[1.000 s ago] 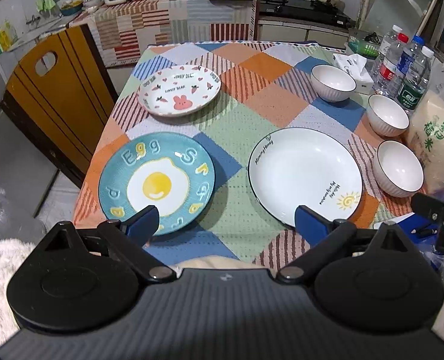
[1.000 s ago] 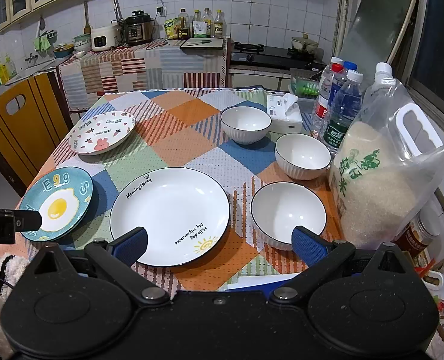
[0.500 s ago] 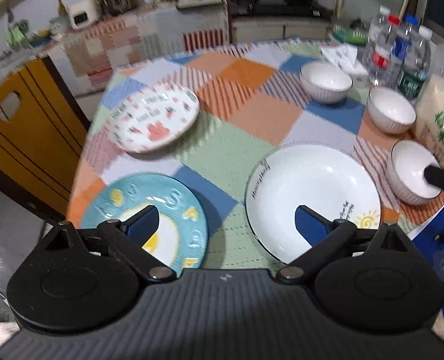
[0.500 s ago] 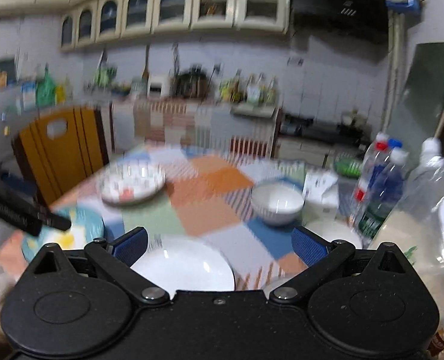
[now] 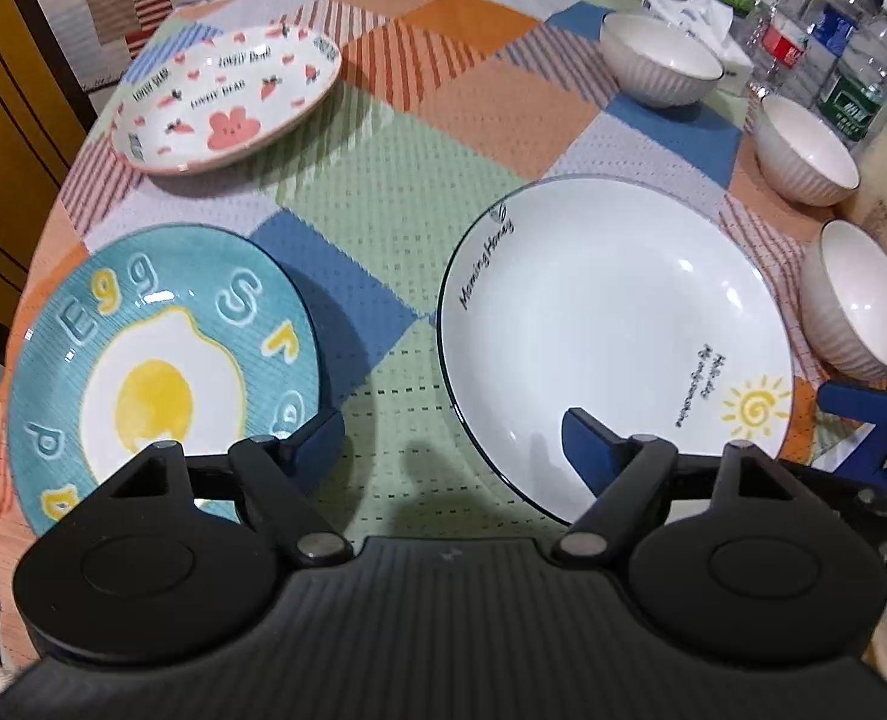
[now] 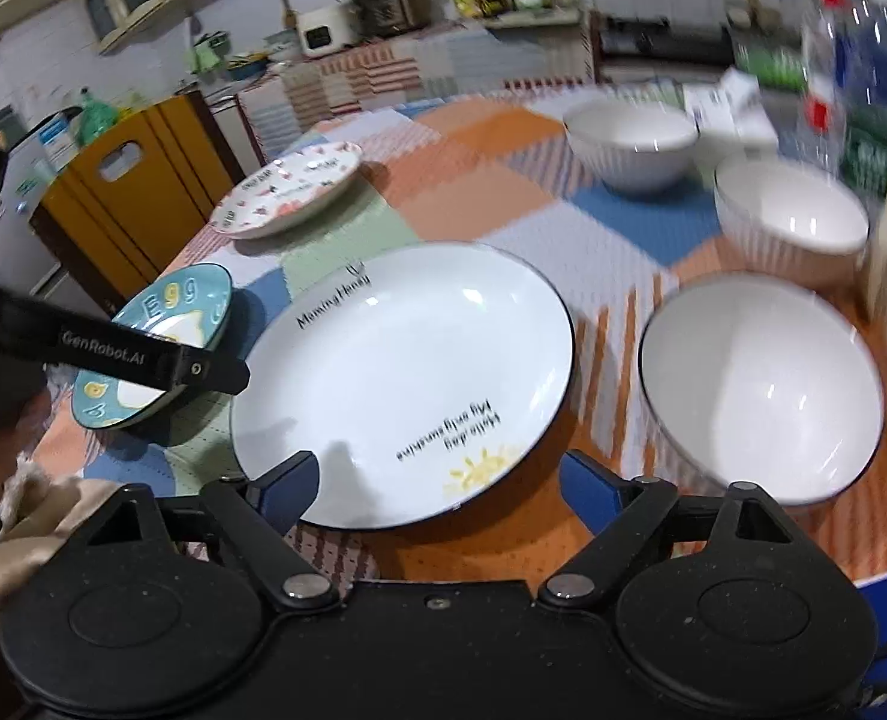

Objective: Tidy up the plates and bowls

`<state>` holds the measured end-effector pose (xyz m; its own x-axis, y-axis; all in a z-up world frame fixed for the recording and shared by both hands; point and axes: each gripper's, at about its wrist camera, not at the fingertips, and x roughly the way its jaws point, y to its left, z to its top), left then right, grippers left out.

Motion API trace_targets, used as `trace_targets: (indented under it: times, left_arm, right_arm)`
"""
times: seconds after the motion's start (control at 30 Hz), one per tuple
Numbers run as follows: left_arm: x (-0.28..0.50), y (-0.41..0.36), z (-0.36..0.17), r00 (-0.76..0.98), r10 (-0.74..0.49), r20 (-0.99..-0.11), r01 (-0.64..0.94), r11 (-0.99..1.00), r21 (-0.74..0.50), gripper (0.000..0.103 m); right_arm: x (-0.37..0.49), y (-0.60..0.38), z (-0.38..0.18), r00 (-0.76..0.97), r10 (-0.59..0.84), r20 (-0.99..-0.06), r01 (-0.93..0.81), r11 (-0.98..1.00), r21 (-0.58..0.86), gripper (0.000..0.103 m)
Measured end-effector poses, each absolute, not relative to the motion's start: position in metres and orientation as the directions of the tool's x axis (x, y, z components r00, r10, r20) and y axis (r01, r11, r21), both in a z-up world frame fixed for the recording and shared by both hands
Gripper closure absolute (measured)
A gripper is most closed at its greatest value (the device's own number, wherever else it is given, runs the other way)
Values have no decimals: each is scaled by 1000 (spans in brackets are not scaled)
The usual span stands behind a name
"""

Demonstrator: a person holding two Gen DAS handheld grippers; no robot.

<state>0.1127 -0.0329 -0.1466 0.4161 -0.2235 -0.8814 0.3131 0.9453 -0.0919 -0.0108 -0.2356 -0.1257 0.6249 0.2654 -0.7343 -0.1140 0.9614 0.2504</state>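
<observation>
Left claw: we are holding our left claw [image 5: 452, 441] low over the near edge of the table, its blue fingertips [image 5: 587, 441] spread and drawing together, gripping nothing; one tip is hanging over the rim of the teal round plate with a fried-egg picture [image 5: 161, 372], the other over the near part of the large white round plate with a small sun drawing [image 5: 611, 324].
Right claw: we are holding our right claw [image 6: 437, 483] at the near rim of the large white plate [image 6: 407, 384], jaws apart and narrowing, pads not pressing on anything; we are seeing the plate's near edge between the tips.
Table: we are looking at a table covered by a patchwork cloth of orange, green and blue squares [image 5: 443, 138].
Plates: we are finding the teal plate at the near left, the white plate just right of it with a strip of cloth between, and the shallow white plate printed with pink bears and carrots [image 5: 227, 99] farther back on the left.
Bowls: we are counting three white ribbed bowls in a line along the right side, the nearest bowl [image 6: 761, 390] just beside the white plate, the middle bowl [image 6: 791, 222] and the far bowl [image 6: 629, 144] behind it.
Right edge: we are noting clear plastic water bottles [image 5: 851, 60] behind the bowls.
</observation>
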Motion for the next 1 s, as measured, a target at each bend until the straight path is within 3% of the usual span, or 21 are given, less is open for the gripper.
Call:
trace_targets:
  times: [0.17, 0.3, 0.37, 0.5, 0.53, 1.0]
  left_arm:
    - [117, -36, -163, 380, -201, -903, 323, 944, -74, 44]
    - [121, -36, -169, 374, -221, -901, 310, 945, -103, 50]
    - [124, -35, -172, 397, -223, -890, 299, 948, -104, 52]
    - [129, -34, -173, 373, -292, -881, 290, 938, -188, 78]
    - [129, -34, -173, 371, -303, -878, 294, 935, -199, 82]
    - [129, -36, -158, 388, -259, -884, 340, 932, -124, 82]
  right_arm:
    - [-2, -245, -144, 617, 283, -735, -65, 948, 310, 26]
    - [2, -251, -156, 632, 270, -726, -2, 938, 347, 52]
    - [5, -252, -158, 640, 251, -726, 9, 943, 333, 59]
    - [13, -255, -163, 625, 253, -739, 17, 941, 338, 76]
    - [14, -256, -163, 625, 255, -738, 13, 942, 336, 77]
    - [14, -252, -156, 634, 275, -723, -62, 950, 307, 78]
